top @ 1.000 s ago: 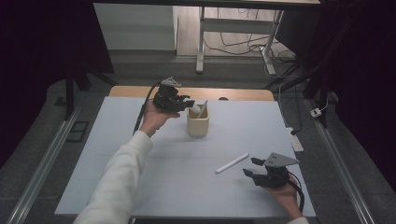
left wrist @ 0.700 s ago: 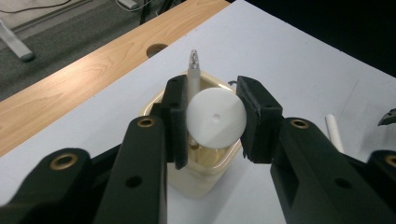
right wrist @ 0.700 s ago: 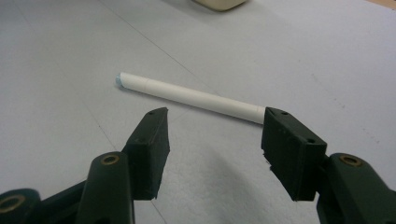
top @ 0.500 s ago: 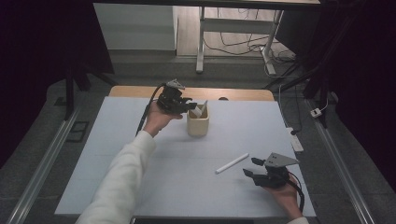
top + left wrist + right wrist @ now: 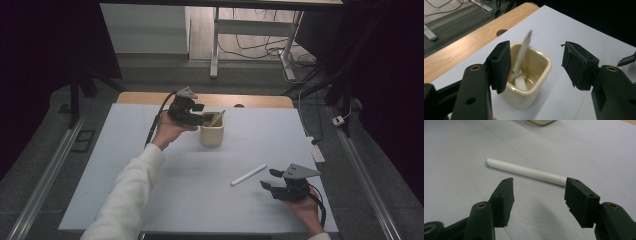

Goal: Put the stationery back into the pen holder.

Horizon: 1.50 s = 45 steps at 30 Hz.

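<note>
Cream ceramic is the material of the small square cup [image 5: 212,133] that stands on the far middle part of the pale blue mat [image 5: 125,165]. Starting from the left, your left gripper [image 5: 201,118] hovers just beside the cup, on its left and a little above the rim. Its jaws stand wide apart and hold nothing. In the left gripper view the cup [image 5: 529,82] sits between and below the two black pads, and one white pen [image 5: 522,53] leans inside it, with its tip above the rim. Some more white pieces lie at the bottom of the cup, but I cannot tell what they are.

Moving to the right, a second white pen [image 5: 248,175] lies flat on the mat, nearer to you and well apart from the cup. Your right gripper [image 5: 267,179] rests low on the near right part of the mat, just beside this pen. Its jaws are also apart and empty; in the right gripper view the pen [image 5: 525,171] lies across, just beyond the pads, and one end is hidden behind the right pad.

I judge that the work is partly done: one pen is already in the cup, and the pen on the mat is not yet picked up. What remains is to close on it, lift it, and drop it into the cup.
</note>
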Tool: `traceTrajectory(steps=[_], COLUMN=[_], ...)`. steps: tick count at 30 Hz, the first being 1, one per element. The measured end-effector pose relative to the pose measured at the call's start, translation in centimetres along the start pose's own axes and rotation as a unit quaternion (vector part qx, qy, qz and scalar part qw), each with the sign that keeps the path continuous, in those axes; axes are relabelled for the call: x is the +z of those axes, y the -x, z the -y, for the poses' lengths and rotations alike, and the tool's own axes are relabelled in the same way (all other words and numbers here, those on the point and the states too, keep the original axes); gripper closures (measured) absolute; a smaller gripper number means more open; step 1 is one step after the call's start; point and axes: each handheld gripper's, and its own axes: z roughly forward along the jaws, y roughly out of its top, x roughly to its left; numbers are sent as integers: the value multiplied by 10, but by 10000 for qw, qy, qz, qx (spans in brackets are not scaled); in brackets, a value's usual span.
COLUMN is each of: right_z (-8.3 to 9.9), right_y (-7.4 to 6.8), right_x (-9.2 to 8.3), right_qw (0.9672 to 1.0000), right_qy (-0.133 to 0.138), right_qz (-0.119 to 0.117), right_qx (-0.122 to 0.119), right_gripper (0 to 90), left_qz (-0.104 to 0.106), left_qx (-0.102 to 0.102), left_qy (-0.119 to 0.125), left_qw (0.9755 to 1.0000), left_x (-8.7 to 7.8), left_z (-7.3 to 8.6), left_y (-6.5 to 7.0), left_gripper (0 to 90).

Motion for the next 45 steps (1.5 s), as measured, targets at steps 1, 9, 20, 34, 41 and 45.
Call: traceTrajectory(steps=[1, 9, 20, 34, 41, 45], right_z=[0, 0, 0, -1, -1, 0], right_y=[0, 0, -1, -2, -4, -4], right_x=[0, 0, 0, 2, 2, 2], right_qw=[10000, 10000, 10000, 10000, 10000, 10000], right_qy=[5, 1, -5, -7, -27, -3], right_qz=[5, 7, 34, -6, 34, 3], right_qx=[-2, -7, -17, -14, -13, -4], right_gripper=[398, 398, 397, 398, 398, 398], left_qz=[7, -51, -178, -475, -480, -498], left_qx=[-13, 16, 283, 182, 136, 82], left_qy=[16, 48, 68, -144, -148, -150], left_qw=[10000, 10000, 9994, 9986, 9986, 9986], left_x=[-1, -19, -47, -80, -90, -95], left_z=[1, 19, 49, 113, 132, 141], left_y=[0, 6, 27, 45, 50, 51], left_gripper=[397, 398, 383, 354, 354, 354])
